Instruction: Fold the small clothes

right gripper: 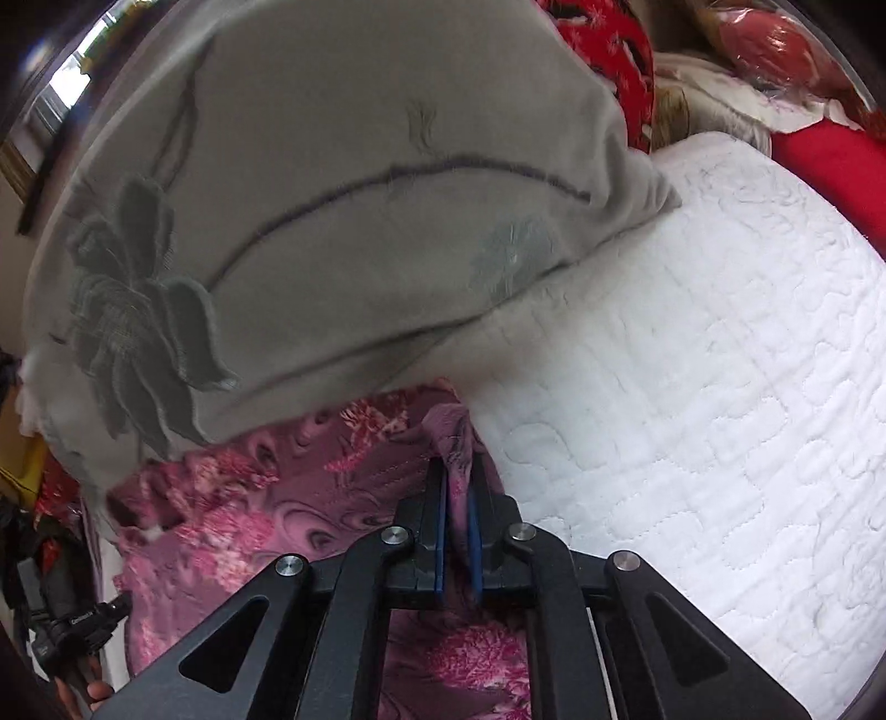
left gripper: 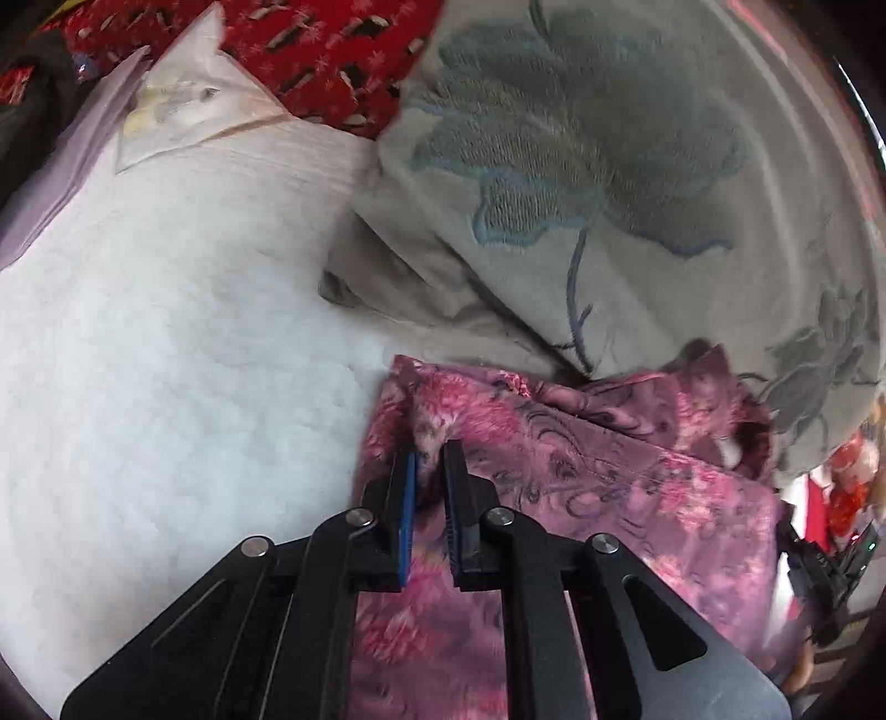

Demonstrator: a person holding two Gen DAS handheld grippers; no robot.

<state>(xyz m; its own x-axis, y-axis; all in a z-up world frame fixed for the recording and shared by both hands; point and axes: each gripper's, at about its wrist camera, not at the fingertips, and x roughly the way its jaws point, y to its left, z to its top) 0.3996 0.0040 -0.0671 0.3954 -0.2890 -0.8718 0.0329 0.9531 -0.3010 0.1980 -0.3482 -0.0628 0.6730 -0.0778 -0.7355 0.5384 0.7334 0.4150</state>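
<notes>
A pink and purple floral garment (left gripper: 581, 498) lies on a white quilted bed. My left gripper (left gripper: 429, 457) is shut on the garment's upper left edge, a fold of cloth pinched between its blue pads. In the right wrist view the same garment (right gripper: 266, 520) lies at the lower left. My right gripper (right gripper: 459, 471) is shut on a bunched corner of it that sticks up between the fingers. The other gripper shows at the side edge of each view.
A grey cushion with embroidered flowers (left gripper: 609, 183) lies just behind the garment and overlaps its far edge; it also shows in the right wrist view (right gripper: 343, 210). The white quilt (right gripper: 692, 360) spreads to the right. Red patterned fabric (left gripper: 332, 50) and a white pillow (left gripper: 183, 111) lie farther back.
</notes>
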